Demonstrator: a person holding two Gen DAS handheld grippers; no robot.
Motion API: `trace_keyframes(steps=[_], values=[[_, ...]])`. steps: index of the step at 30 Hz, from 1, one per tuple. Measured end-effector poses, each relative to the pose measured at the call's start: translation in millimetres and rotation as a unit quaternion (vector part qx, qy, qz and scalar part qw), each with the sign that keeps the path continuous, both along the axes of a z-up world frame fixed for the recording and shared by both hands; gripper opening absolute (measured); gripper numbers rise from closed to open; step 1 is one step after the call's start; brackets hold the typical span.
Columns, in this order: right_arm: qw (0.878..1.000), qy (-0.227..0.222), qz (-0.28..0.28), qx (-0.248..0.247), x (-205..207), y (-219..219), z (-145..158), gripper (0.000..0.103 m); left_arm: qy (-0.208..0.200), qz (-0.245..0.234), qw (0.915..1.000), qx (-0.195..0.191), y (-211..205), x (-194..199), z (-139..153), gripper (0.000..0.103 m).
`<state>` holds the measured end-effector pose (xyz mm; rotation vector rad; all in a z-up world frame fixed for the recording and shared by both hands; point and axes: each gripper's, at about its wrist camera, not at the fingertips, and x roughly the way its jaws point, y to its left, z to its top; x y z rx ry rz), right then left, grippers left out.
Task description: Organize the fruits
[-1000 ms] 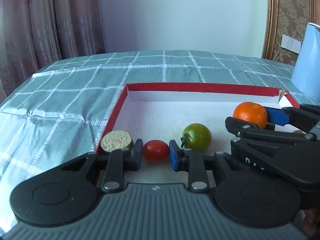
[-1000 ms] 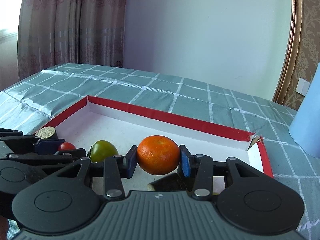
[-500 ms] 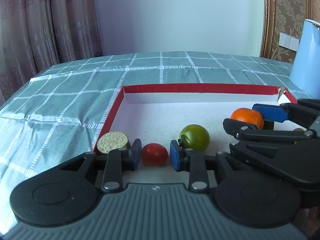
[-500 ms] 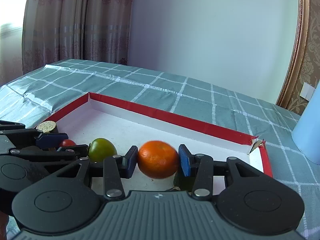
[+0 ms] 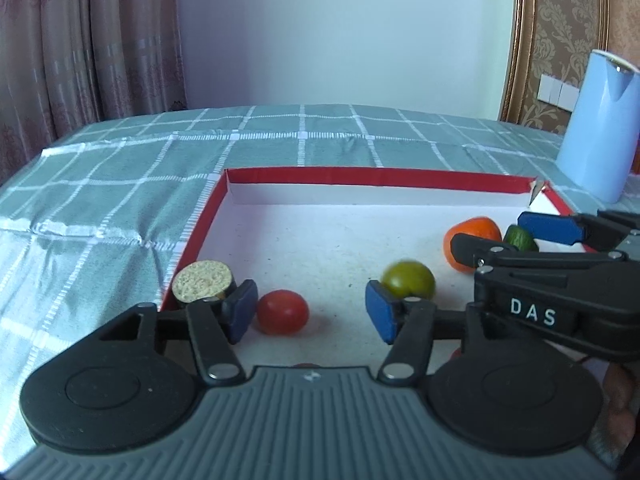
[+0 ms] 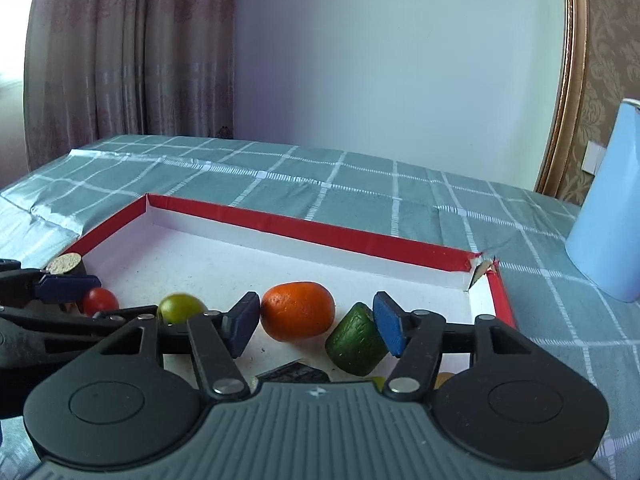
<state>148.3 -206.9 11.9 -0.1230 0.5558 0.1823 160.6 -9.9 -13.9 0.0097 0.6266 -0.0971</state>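
**Two spread claws over a red-rimmed tray of fruit**

At the bottom of each frame sits a grey gripper body with two blue-padded fingers. In the left wrist view, the left gripper [image 5: 308,312] has its jaws opening; one red cherry tomato [image 5: 282,312] rests on the tray floor between them, just beside the left pad and clear of the right one. In the right wrist view, the right gripper [image 6: 316,324] is opening too; one orange mandarin [image 6: 298,311] lies between its pads, close to the left pad with no squeeze showing. One dark green wedge-shaped fruit [image 6: 355,340] sits against the inner face of the right pad.

Slightly farther in, one green tomato [image 5: 408,279] sits at centre right of the left view, a little blurred. At the tray's left edge stands one short round piece with a pale, grainy cut top [image 5: 202,282].

All five pieces lie in the near half of one shallow tray [image 5: 360,178], white inside with a red rim; its far half is bare. It rests on a green checked tablecloth [image 5: 120,200]. One pale blue jug [image 5: 596,128] stands at the right edge, beyond the tray.

The left view shows the right gripper from the side, lettered "DAS", hiding most of the mandarin and the green wedge. The right view shows both in full, and a torn far right tray corner [image 6: 482,268]. A few dark and yellowish scraps low in that view are too hidden to identify.
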Motion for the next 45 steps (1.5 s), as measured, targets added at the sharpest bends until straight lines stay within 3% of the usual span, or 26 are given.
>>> trace_keyframes(steps=[4, 10, 13, 17, 20, 23, 26, 32, 39, 45], values=[[1.0, 0.001, -0.004, 0.006, -3, -2, 1, 0.062, 0.002, -0.003, 0.9999, -0.011, 2, -2, 1, 0.062], [0.999, -0.011, -0.03, 0.031, -17, -16, 7, 0.069, -0.012, -0.01, 0.9996, -0.023, 2, -13, 6, 0.077], [0.997, -0.018, -0.044, 0.059, -27, -28, 12, 0.071, -0.028, -0.016, 0.9995, -0.005, -4, -23, 8, 0.084], [0.993, -0.031, -0.057, 0.098, -45, -44, 20, 0.078, -0.085, -0.006, 0.9956, 0.039, -15, -47, 14, 0.103], [0.991, -0.039, -0.059, 0.116, -58, -51, 26, 0.078, -0.113, -0.007, 0.9918, 0.058, -19, -62, 17, 0.103], [0.989, -0.04, -0.059, 0.128, -71, -56, 28, 0.079, -0.094, -0.016, 0.9947, 0.038, -16, -67, 15, 0.103], [0.987, -0.04, -0.062, 0.141, -80, -63, 25, 0.081, -0.091, -0.011, 0.9948, 0.044, -17, -72, 13, 0.103], [0.987, -0.02, -0.081, 0.136, -97, -69, 12, 0.083, -0.072, 0.007, 0.9971, 0.022, -5, -80, 9, 0.103], [0.993, -0.027, -0.068, 0.094, -115, -58, 4, 0.084, -0.057, 0.022, 0.998, -0.014, 14, -96, 3, 0.103], [0.996, -0.019, -0.057, 0.069, -116, -49, -1, 0.084, -0.062, 0.025, 0.9977, -0.007, 14, -103, 1, 0.103]])
